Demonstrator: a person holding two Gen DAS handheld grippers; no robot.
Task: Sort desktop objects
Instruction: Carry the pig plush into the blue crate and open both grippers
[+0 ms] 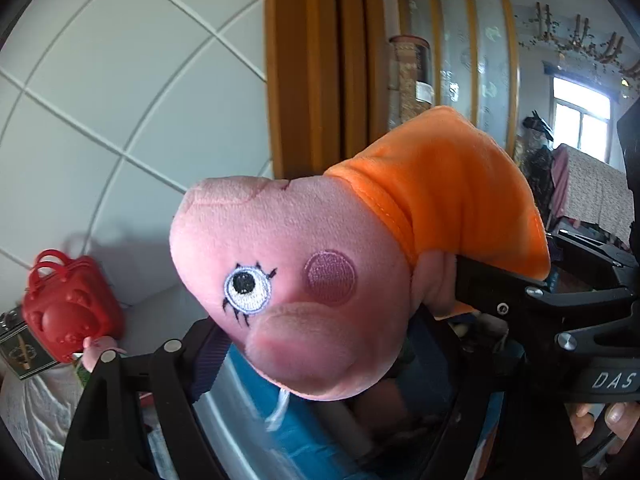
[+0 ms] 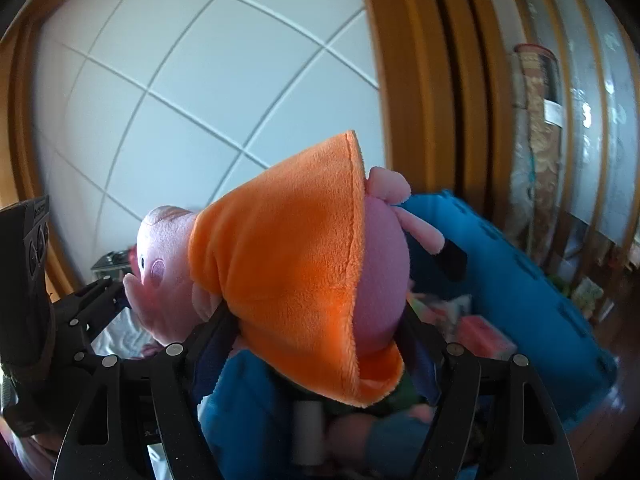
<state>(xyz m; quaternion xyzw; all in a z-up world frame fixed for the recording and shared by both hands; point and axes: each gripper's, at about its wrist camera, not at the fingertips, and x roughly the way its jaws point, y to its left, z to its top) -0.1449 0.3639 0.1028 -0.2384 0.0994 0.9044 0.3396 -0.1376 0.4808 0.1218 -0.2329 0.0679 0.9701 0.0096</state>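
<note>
The pink plush pig [image 1: 288, 264] in its orange dress [image 1: 444, 196] hangs in mid-air in front of the white tiled wall [image 1: 120, 92], carried between both tools above a blue bin [image 2: 516, 280] that shows below and behind it. The left gripper [image 1: 320, 352] stands wide with the head squeezed between its jaws, and the right gripper [image 2: 320, 344] is likewise spread wide around the body under the dress, so each seems closed on the toy rather than standing free. It looks light and very soft: the stuffing gives under the pads, the snout bulges over the lower jaw, and nothing on it can break. The fleece dress is loose and could slide over the body, so a hold on the stuffed head or torso is surer than one on the hem. Thin parts such as the leg [image 2: 420, 232] would flop. A red toy bag [image 1: 72, 312] sits apart on the white cloth [image 1: 32, 412] at lower left
</note>
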